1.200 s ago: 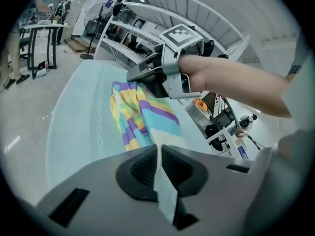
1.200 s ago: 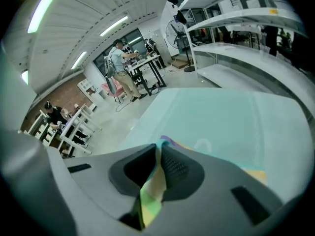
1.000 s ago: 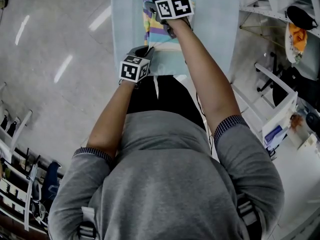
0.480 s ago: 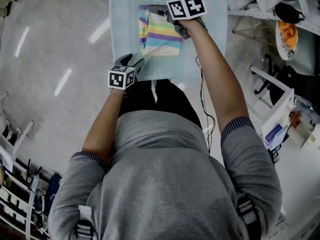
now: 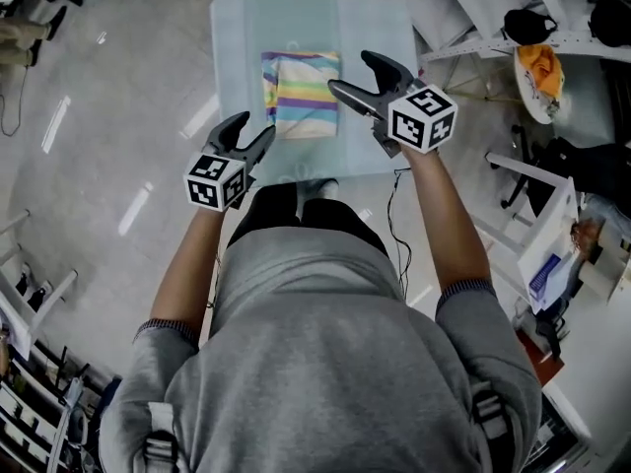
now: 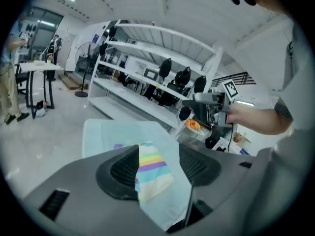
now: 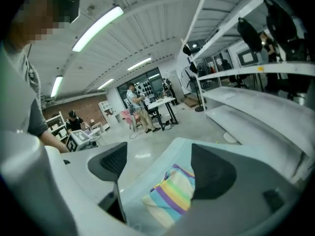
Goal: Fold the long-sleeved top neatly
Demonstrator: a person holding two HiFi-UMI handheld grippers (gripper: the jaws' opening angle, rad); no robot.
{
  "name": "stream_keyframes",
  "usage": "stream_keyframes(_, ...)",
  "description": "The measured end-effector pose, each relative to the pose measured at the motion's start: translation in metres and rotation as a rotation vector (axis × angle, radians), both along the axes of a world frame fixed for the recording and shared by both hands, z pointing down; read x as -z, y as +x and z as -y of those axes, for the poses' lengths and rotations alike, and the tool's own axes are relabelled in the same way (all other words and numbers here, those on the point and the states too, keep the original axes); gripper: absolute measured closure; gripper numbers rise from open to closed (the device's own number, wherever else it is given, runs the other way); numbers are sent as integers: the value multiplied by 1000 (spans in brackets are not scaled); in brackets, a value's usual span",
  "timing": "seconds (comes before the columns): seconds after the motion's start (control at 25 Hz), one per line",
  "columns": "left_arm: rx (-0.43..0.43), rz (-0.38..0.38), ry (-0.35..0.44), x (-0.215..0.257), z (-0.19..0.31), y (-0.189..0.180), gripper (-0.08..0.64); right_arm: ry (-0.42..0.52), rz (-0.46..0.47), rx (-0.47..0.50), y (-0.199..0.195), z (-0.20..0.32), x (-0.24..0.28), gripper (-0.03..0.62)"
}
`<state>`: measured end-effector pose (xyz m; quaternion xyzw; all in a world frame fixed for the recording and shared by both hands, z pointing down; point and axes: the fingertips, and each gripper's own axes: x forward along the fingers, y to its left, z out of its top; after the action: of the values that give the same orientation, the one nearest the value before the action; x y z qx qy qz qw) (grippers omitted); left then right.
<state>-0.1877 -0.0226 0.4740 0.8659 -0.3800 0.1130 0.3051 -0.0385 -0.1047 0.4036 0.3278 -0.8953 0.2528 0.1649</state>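
On table [image 5: 380,116] — folded top [image 5: 301,95], shelves [image 6: 123,107] beside

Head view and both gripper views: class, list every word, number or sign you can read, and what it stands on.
No readable words or numbers anywhere.
Cubes on the left gripper and right gripper: black-and-white square patterns, no letters.
Blue-and-white box at the right edge: print too small to read.
Striped top: no label shows.

In the left gripper view a jaw covers the left side of the folded top [image 6: 153,168]; in the right gripper view a jaw hides its right side. The dark things [image 6: 183,76] on the shelf [image 6: 129,103] are too small to name.
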Motion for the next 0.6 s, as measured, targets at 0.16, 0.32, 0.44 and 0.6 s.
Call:
stream_keyframes(0.16, -7, 4, 133, 65, -7, 15, 279, 122, 5, 49, 12, -51, 33, 181)
stream_keyframes(0.32, -14, 39, 270, 122, -23, 33, 282, 239, 16, 96, 13, -91, 72, 217)
stream_keyframes(0.44, -23, 56, 345, 156, -39, 50, 315, 295, 38, 128, 15, -115, 97, 239)
stream_keyframes(0.6, -11, 39, 411, 191, -54, 69, 387, 346, 79, 145, 23, -136, 126, 266)
